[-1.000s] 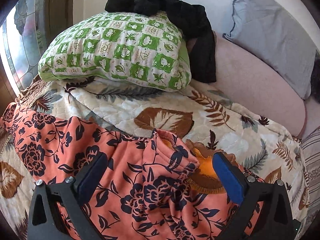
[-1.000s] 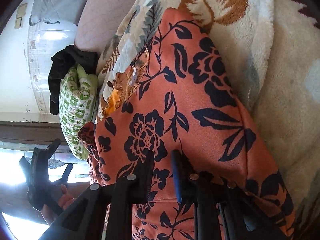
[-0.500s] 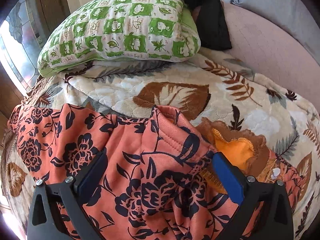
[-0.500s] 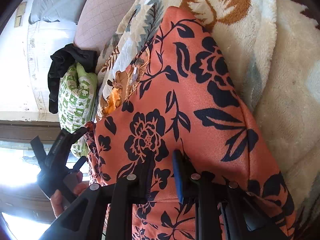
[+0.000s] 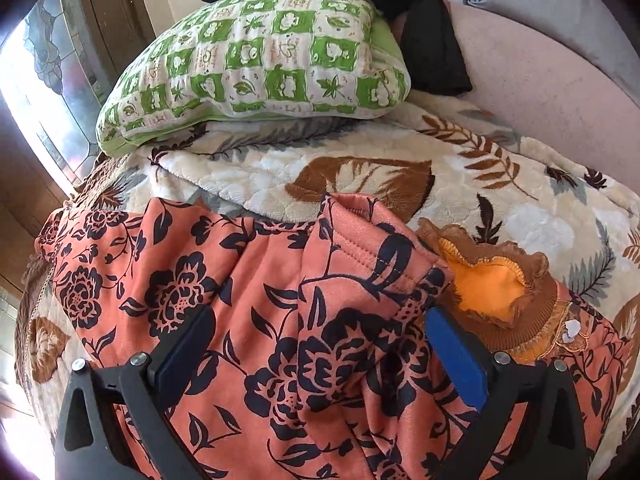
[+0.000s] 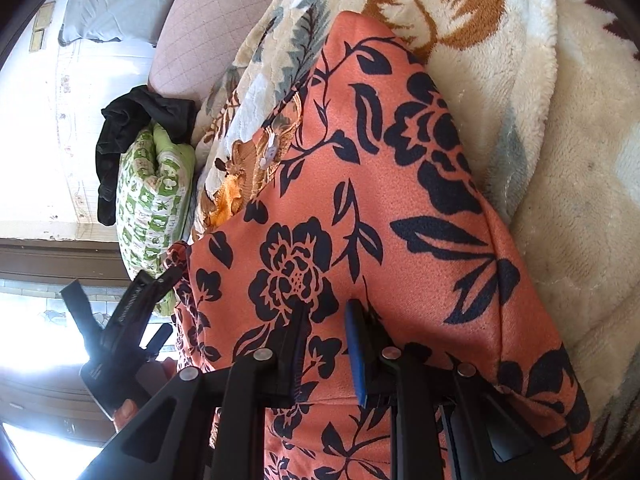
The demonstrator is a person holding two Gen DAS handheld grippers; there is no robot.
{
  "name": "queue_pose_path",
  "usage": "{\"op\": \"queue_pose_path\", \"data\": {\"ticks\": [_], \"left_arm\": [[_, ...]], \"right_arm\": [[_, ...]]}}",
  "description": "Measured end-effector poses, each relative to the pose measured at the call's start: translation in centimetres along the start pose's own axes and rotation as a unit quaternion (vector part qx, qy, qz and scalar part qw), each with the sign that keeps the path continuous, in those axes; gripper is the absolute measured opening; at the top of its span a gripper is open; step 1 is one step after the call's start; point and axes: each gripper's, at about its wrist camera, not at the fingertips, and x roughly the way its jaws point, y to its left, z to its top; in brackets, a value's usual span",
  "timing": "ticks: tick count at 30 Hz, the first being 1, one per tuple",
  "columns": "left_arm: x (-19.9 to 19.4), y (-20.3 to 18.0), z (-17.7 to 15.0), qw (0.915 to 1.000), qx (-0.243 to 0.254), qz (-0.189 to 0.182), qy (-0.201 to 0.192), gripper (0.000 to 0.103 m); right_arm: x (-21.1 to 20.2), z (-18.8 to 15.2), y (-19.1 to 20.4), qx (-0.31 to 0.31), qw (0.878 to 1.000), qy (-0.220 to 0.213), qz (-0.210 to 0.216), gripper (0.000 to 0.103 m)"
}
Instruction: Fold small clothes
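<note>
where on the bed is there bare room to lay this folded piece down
Free: leaf-print blanket between the green pillow and the coral floral garment; also the pink sheet right of the pillow. Crowded near the orange garment.

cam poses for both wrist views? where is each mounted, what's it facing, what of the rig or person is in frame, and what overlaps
Left wrist: on the left gripper, angled down over the orange floral garment on a leaf-print blanket, facing the green pillow; its two fingers show, wide apart.
Right wrist: on the right gripper, rolled sideways, looking along the same garment; its fingers stand narrowly apart over the cloth. A hand holding the left gripper shows at lower left.
Shared: garment, blanket, pillow, black cloth on it.
</note>
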Motion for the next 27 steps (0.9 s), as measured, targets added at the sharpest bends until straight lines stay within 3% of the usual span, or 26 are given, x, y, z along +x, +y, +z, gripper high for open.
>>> {"op": "queue_pose_path", "data": {"ticks": [5, 8, 10, 12, 14, 17, 21, 27], "left_arm": [[2.7, -0.1, 0.3, 0.9991, 0.002, 0.011, 0.041, 0.103], [3.7, 0.9, 0.5, 0.9988, -0.014, -0.003, 0.047, 0.103], [4.1, 1.7, 0.6, 0.9981, -0.025, -0.022, 0.051, 0.089], [4.3, 2.5, 0.8, 0.9958, -0.036, -0.058, 0.061, 0.042], [4.2, 3.5, 0.7, 0.9919, -0.046, -0.1, 0.063, 0.017], [2.9, 5.7, 0.6, 0.9881, -0.067, -0.13, 0.048, 0.011], [1.2, 10.2, 0.3, 0.982, -0.095, -0.16, 0.032, 0.01], [0.3, 15.8, -1.6, 0.9703, -0.103, -0.209, 0.062, 0.015]], "right_arm": [[0.0, -0.1, -0.2, -0.004, 1.0, -0.006, 0.003, 0.022], [0.0, -0.1, -0.2, -0.008, 1.0, -0.009, 0.003, 0.022], [-0.1, 0.0, -0.2, -0.008, 1.0, -0.008, 0.003, 0.022], [-0.1, -0.1, -0.2, -0.011, 1.0, -0.01, 0.003, 0.022], [0.0, -0.1, -0.1, -0.014, 1.0, -0.011, 0.001, 0.022], [0.0, -0.1, 0.1, -0.021, 1.0, -0.013, -0.002, 0.022], [0.0, -0.2, 0.1, -0.023, 1.0, -0.014, -0.001, 0.022], [0.1, -0.3, 0.2, -0.031, 0.999, -0.017, 0.001, 0.022]]}}
